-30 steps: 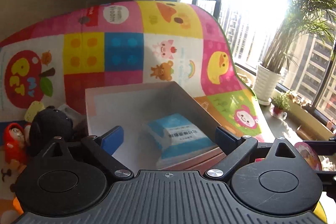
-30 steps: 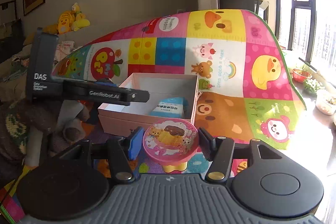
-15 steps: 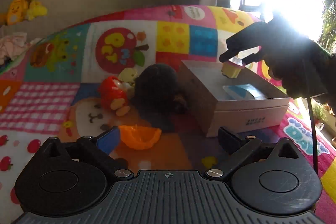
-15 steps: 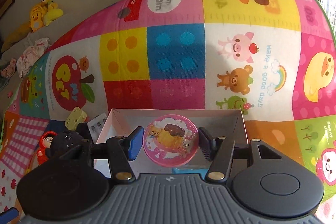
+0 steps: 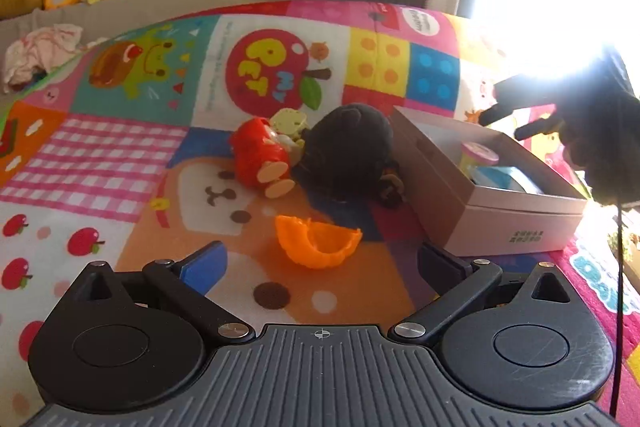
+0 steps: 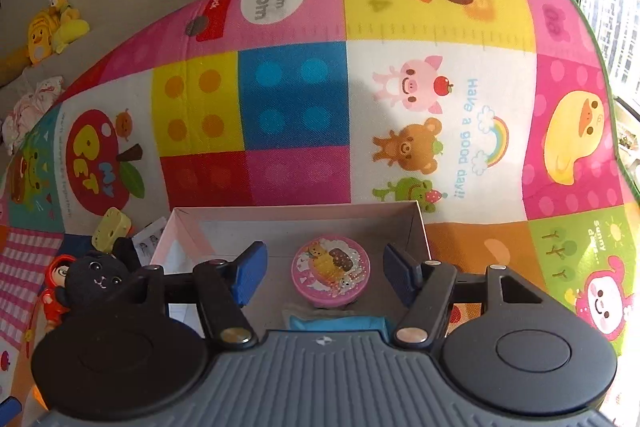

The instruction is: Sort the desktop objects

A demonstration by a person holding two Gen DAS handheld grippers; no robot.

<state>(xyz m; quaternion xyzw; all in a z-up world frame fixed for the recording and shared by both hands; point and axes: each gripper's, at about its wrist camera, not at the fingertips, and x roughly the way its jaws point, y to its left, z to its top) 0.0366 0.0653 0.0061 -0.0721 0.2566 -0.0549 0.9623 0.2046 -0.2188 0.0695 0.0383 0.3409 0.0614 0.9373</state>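
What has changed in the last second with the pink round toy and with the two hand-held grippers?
The right hand-held gripper carried the pink round toy over the box and let it go: its jaws are opening and the toy now stands inside, beside the blue packet. The left hand-held gripper swung away from the box toward the orange peel-shaped toy, open and empty. The box and packet stayed put.
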